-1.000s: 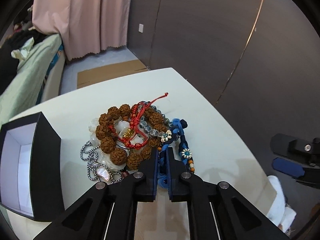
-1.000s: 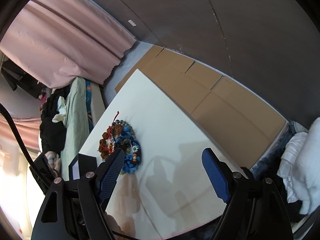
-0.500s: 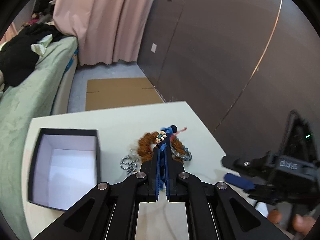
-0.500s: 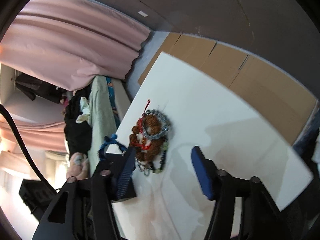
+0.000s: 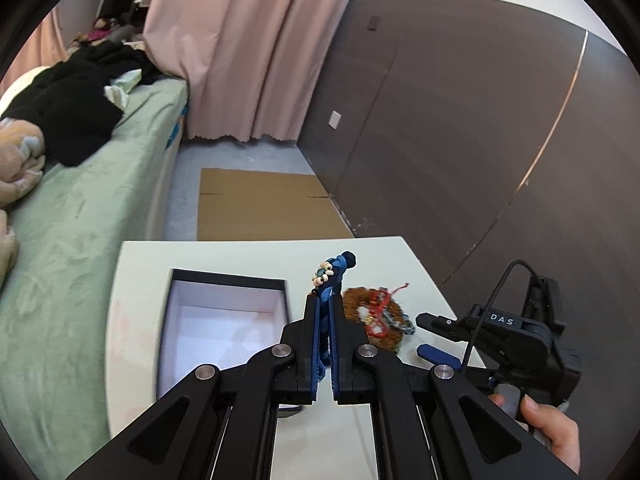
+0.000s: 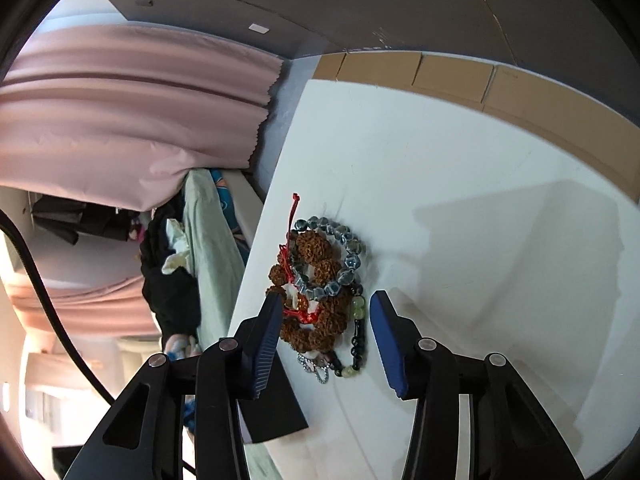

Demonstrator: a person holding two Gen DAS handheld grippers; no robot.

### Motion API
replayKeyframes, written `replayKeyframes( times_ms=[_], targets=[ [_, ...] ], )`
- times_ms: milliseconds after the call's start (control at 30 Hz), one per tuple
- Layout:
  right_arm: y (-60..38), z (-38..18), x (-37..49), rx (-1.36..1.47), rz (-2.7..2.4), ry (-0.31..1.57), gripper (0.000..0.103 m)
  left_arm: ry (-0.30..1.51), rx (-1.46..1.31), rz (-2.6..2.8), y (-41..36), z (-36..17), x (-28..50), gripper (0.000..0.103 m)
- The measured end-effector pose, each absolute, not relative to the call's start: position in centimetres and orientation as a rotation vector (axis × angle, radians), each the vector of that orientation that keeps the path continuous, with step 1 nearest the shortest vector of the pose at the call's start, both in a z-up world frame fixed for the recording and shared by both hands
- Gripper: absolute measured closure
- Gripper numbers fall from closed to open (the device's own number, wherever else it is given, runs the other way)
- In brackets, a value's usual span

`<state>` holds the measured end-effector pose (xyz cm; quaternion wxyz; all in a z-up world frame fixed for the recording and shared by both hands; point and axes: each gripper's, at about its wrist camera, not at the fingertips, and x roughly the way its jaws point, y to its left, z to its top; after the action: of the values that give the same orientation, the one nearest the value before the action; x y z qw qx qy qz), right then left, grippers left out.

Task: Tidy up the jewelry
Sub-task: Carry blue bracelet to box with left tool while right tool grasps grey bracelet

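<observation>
Jewelry pile [image 6: 320, 300] of brown seed beads, grey beads and red cord lies on the white table [image 6: 460, 200], beside the open black box [image 5: 224, 320]. Right gripper [image 6: 324, 332] hangs spread above it; left gripper [image 5: 325, 320] pinches the blue braided bracelet [image 5: 334, 276].

A white table [image 5: 136, 320] with rounded corners fills the lower middle of the left wrist view and most of the right half of the right wrist view [image 6: 460, 184]. Directly on it, at lower centre-left of the left wrist frame, sits an open black box [image 5: 166, 320] with a pale lining. To the right of the box, at centre-right, lies a heap of jewelry [image 5: 376, 316]. In the right wrist view the heap [image 6: 320, 292] lies near the table's left edge, at lower centre: brown knobbly beads, a grey-blue bead bracelet [image 6: 346, 256], red cord, a dark strand with pale green beads, and a thin silver chain.
</observation>
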<state>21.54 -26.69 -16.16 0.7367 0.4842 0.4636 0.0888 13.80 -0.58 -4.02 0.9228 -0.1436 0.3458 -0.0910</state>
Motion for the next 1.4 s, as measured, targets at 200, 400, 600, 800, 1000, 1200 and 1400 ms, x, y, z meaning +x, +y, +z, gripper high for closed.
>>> replayKeyframes(
  times_ms=[200,400,600,800,1000,1200,1400],
  targets=[
    [-25.7,-16.9,22.7,1.076,0.168,1.026,0.06,0.703,-0.308,-0.157,1.6,-3.8,13.3,0.099],
    [-26.2,-17.4,23.3,1.119,0.121,1.007,0.085,0.695,-0.325,-0.133,3.2,-3.5,13.0,0.099],
    [-26.3,-16.3,22.6,1.101,0.132,0.971,0.092,0.697,-0.337,-0.122,4.0,-3.6,13.5,0.099],
    [-26.7,-14.7,21.8,1.077,0.169,0.925,0.092,0.704,-0.344,-0.112,4.4,-3.8,13.9,0.099],
    [-26.4,-12.3,21.3,1.04,0.253,0.856,0.092,0.723,-0.364,-0.105,4.8,-4.3,14.4,0.099],
    [-24.7,-9.4,20.6,0.97,0.41,0.78,0.092,0.765,-0.411,-0.107,5.1,-5.0,15.0,0.098],
    [-21.9,-7.5,20.3,0.896,0.546,0.748,0.092,0.806,-0.451,-0.133,5.2,-5.2,15.5,0.052]
  ],
)
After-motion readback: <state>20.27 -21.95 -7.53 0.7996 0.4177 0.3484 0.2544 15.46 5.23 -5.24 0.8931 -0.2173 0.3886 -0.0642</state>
